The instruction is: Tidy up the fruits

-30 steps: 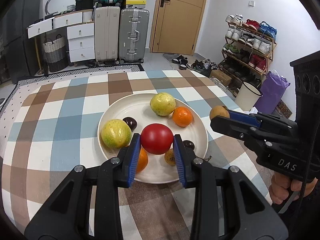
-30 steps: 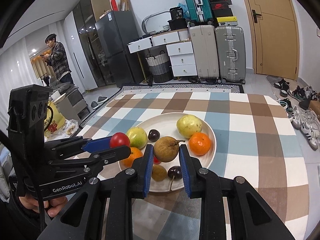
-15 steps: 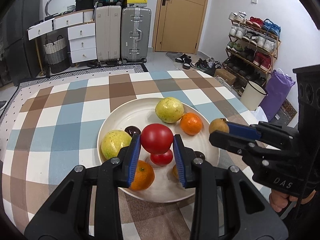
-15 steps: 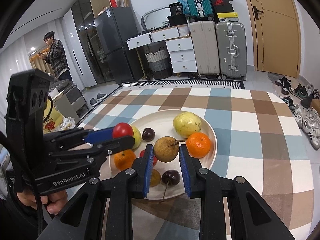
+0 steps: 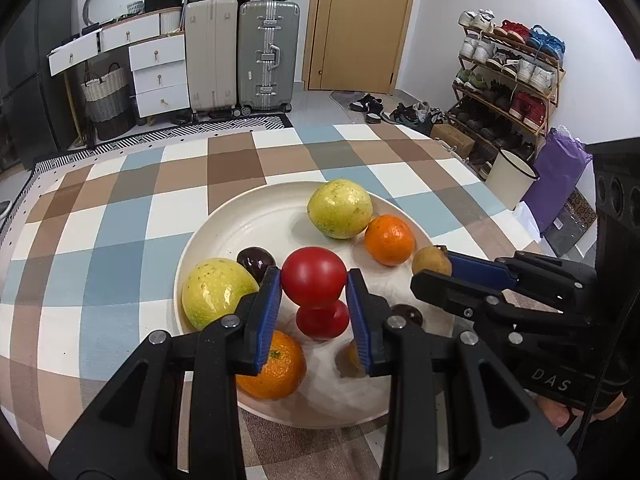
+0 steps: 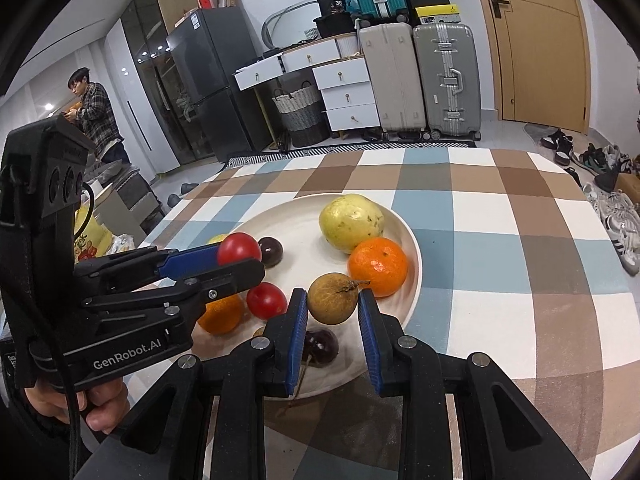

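A white plate [image 5: 248, 220] [image 6: 412, 264] on the checked tablecloth holds two yellow-green guavas [image 5: 340, 208] [image 5: 216, 292], two oranges [image 5: 389, 239] [image 5: 276, 364], a small red fruit [image 5: 322, 320] and dark plums [image 5: 256, 260]. My left gripper [image 5: 314, 280] is shut on a red tomato [image 5: 313, 278] and holds it above the plate's middle. My right gripper [image 6: 333, 300] is shut on a brown pear [image 6: 332, 298], above the plate's near right side. Each gripper shows in the other view, left [image 6: 240, 258] and right [image 5: 432, 268].
The table's far edge meets a striped rug [image 5: 180, 132]. Suitcases [image 5: 268, 52], white drawers [image 5: 160, 76] and a shoe rack [image 5: 508, 72] stand beyond. A person [image 6: 94, 116] stands at the far left by a fridge. A white bin [image 5: 510, 178] stands right of the table.
Both grippers have lifted their fruit higher over the plate and drawn back a little. The small red fruit under the tomato has come into view.
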Demonstrator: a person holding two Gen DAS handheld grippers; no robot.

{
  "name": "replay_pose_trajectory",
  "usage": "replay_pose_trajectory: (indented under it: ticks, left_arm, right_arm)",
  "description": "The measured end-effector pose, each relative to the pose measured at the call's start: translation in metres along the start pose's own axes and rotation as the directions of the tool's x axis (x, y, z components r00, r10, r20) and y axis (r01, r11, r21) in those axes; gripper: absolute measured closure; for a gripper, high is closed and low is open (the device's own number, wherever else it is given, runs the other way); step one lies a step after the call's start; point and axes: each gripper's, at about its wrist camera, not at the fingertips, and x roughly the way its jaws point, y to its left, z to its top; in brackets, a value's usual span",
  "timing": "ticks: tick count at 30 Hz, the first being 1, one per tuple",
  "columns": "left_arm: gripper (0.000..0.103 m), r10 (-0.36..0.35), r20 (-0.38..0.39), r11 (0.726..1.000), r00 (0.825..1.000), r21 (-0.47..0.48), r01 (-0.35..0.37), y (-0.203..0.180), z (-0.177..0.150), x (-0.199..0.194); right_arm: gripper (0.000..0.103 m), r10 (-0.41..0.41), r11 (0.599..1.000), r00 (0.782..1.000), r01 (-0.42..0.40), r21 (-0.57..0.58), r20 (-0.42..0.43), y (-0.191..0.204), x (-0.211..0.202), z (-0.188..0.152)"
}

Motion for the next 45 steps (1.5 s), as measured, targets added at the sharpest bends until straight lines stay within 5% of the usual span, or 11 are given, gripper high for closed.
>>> replay_pose_trajectory:
  ticks: [6, 12, 14, 20, 22, 45]
  left_arm:
    - [0.072, 0.010, 0.014, 1.000, 1.000, -0.022, -0.010, 0.004, 0.001, -0.003]
    - [0.039, 0.014, 0.041, 0.999, 0.999, -0.042, -0.013, 0.011, -0.001, -0.021]
    - [0.026, 0.018, 0.054, 0.999, 0.998, -0.049, -0.015, 0.013, -0.004, -0.030]
    - [0.010, 0.027, 0.115, 0.998, 0.993, -0.060, -0.020, 0.019, -0.015, -0.061]
    - [0.001, 0.032, 0.144, 0.997, 0.989, -0.068, -0.022, 0.021, -0.020, -0.071]
    - [0.001, 0.099, 0.277, 0.992, 0.956, -0.097, -0.075, 0.028, -0.094, -0.130]
  right_arm:
    - [0.066, -0.016, 1.000, 1.000, 0.016, 0.001, 0.024, -0.002, -0.006, 0.000]
    - [0.047, -0.031, 1.000, 0.998, 0.031, 0.003, 0.049, -0.006, -0.017, 0.001]
    - [0.033, -0.024, 1.000, 0.998, 0.024, 0.004, 0.059, -0.006, -0.021, 0.000]
    - [0.000, -0.007, 0.999, 0.996, 0.010, -0.032, 0.090, 0.003, -0.035, -0.005]
    - [0.000, -0.011, 0.999, 0.996, 0.016, -0.051, 0.092, 0.007, -0.039, -0.009]
    - [0.000, 0.053, 0.993, 0.978, -0.030, -0.114, 0.202, 0.027, -0.093, -0.062]
